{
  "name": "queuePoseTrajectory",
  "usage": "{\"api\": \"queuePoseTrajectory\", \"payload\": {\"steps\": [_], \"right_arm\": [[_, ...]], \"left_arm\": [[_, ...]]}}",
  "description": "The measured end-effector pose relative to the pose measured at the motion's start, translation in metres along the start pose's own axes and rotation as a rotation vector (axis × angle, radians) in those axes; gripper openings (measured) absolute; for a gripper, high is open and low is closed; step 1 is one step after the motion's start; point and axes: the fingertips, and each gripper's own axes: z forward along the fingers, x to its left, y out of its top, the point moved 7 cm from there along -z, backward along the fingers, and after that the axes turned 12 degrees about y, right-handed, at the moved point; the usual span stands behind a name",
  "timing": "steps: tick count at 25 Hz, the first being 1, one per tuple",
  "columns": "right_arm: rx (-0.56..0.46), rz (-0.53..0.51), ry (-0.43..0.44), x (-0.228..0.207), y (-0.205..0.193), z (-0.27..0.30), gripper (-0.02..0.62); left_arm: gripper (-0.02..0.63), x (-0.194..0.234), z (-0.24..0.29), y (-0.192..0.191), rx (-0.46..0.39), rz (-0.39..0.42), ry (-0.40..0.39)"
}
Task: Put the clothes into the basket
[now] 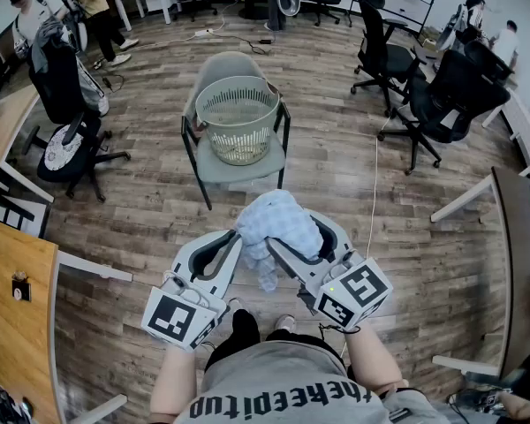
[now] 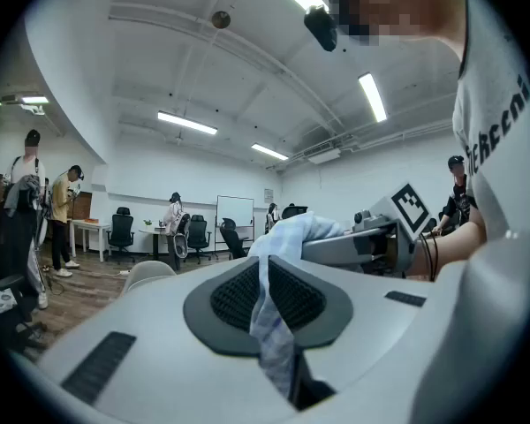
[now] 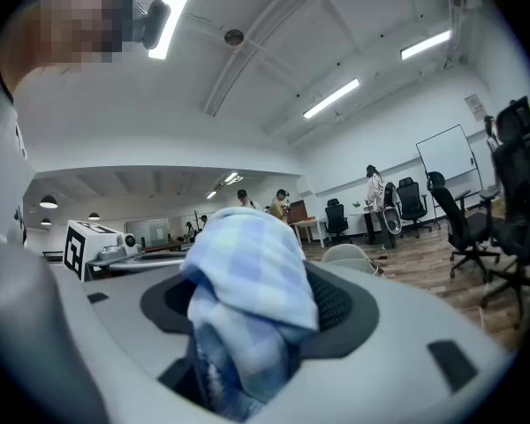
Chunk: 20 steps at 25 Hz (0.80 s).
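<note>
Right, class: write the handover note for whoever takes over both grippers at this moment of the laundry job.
Left gripper: shut on a thin fold of the light blue checked cloth.
Right gripper: jaws wide, closed on the bunched bulk of the same cloth.
Things: the cloth hangs between both grippers, clear of the wooden floor. The pale mesh plastic basket stands on the grey chair straight ahead, with no clothes visible in it.
Done: cloth picked up.
Left: carry it forward over the basket rim, open both grippers, and check that it drops inside.
</note>
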Motion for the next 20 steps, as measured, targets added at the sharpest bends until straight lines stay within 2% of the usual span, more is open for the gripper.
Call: {"api": "queuePoseTrajectory", "payload": {"steps": [7,20], "right_arm": [[0.005,-0.005,-0.005,0.004,-0.002,0.011,0.296],[0.020,0.008,-0.044,-0.002,-0.001,0.051,0.295]], "left_arm": [[0.014,0.011,-0.002,-0.004,0.019,-0.003,0.002],[0.014,0.058,0.004,-0.005,0.004,-0.023,0.004]]}}
